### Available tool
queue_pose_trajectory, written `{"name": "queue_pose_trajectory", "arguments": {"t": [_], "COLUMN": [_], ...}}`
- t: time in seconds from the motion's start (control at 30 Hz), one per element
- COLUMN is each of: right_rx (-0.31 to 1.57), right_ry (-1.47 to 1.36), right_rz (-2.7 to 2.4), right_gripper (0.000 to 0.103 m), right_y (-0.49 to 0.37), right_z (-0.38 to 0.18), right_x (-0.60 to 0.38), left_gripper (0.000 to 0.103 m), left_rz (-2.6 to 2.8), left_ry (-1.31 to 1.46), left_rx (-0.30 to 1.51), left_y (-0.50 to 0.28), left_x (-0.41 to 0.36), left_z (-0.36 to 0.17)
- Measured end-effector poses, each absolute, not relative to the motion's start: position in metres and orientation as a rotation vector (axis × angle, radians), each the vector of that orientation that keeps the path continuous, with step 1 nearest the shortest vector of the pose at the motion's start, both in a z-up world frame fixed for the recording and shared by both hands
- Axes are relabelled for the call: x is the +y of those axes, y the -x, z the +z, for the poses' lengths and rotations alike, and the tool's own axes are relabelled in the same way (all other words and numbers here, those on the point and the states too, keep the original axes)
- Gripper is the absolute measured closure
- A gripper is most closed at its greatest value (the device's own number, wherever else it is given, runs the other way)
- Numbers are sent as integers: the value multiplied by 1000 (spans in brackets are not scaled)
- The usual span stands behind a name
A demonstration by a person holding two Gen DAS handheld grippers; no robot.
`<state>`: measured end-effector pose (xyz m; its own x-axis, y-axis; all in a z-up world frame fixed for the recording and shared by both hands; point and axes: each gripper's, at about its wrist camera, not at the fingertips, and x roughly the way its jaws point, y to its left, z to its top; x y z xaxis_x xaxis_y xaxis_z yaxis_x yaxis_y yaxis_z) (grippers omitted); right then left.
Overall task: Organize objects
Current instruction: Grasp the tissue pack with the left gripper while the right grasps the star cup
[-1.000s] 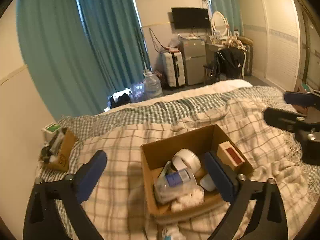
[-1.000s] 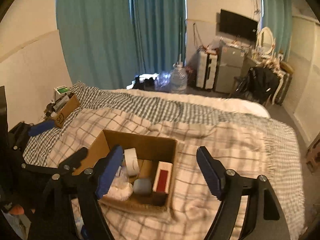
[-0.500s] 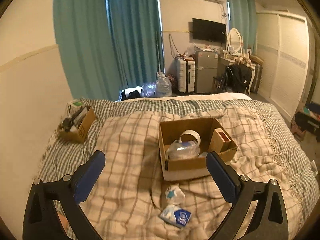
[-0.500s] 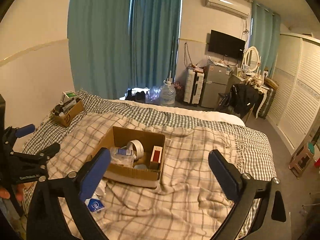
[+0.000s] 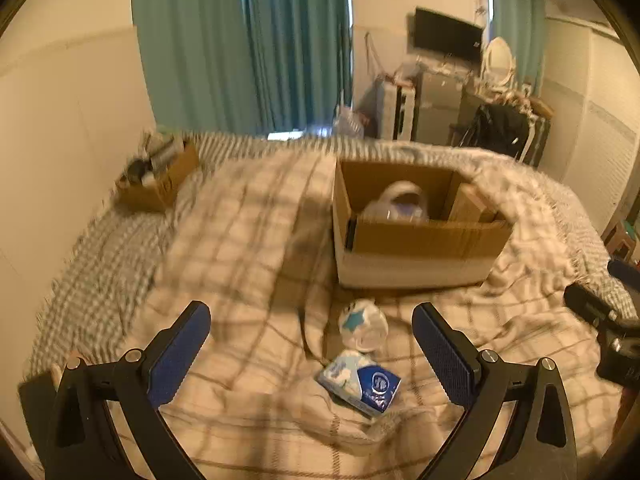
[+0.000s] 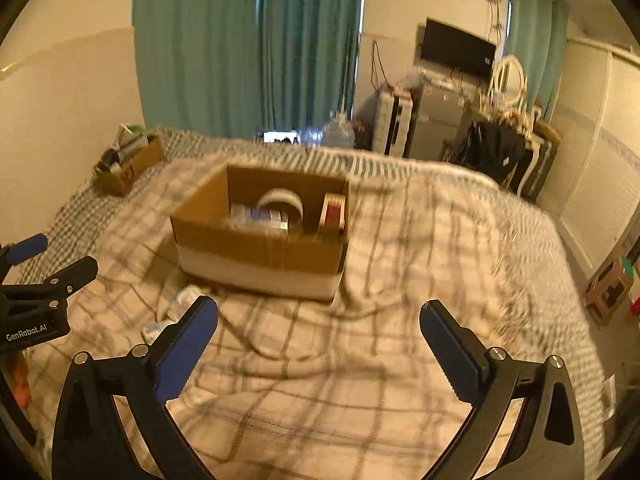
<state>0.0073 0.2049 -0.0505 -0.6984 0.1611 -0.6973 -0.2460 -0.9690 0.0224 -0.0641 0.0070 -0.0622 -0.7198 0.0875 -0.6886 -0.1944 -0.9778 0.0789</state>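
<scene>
- Wide bed (image 5: 248, 240) under a beige-and-brown checked blanket, with a green-and-white checked cover along the far edge; fills most of both views.
- Open brown cardboard box with a white lower band (image 5: 416, 240) (image 6: 260, 256), upright on the blanket, at 1 o'clock from the left tool and at 11 o'clock from the right tool.
- Inside that box: white tape roll (image 6: 280, 202) standing on edge toward the middle, tan carton with a red panel (image 6: 334, 214) upright against the right wall, clear plastic container with a bluish label (image 6: 260, 218) low at the left; blurred.
- Smaller brown cardboard box of mixed items (image 5: 158, 182) (image 6: 124, 168), at the bed's far left edge by the wall, at 10 o'clock, well apart from the big box.
- Left tool (image 5: 312, 354): black frame, blue pads, jaws spread wide, holding nothing, above the blanket.
- Right tool (image 6: 318, 344): same build, jaws spread wide, holding nothing, over bare blanket; seen at 3 o'clock in the left view.
- Clear crumpled plastic packet with a teal star (image 5: 362, 328), on the blanket just in front of the big box, between the left tool's pads.
- Blue-and-white tissue pack (image 5: 360, 386), on the blanket just beside that packet, at 6 o'clock of it, between the left tool's fingers but not touched.
</scene>
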Motion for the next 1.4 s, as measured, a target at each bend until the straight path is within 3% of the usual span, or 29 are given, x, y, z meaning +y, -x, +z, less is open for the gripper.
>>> {"name": "queue_pose_trajectory", "arguments": {"t": [0.33, 0.5, 0.7, 0.77, 0.8, 0.9, 1.4], "right_rx": [197, 237, 259, 256, 253, 242, 190], "right_ry": [1307, 1359, 1394, 1395, 1395, 1390, 1340], "right_rz": [2645, 2621, 2593, 2587, 2584, 2580, 2708], "right_gripper": [2, 2, 2, 2, 2, 2, 2], "right_y": [17, 21, 24, 24, 24, 23, 44], "right_z": [-116, -128, -134, -134, -134, -132, -95], "right_x": [204, 207, 209, 208, 208, 207, 172], "left_gripper": [0, 0, 0, 5, 16, 21, 22], "left_rz": [2653, 2520, 2402, 2388, 2387, 2399, 2620], "left_ry": [1290, 1425, 1466, 1485, 1487, 1485, 1306], "left_rx": [299, 229, 409, 423, 414, 374, 215], "left_y": [89, 91, 83, 84, 83, 81, 84], "left_x": [31, 24, 50, 52, 51, 44, -36], "left_z": [-147, -176, -192, -196, -197, -193, -98]}}
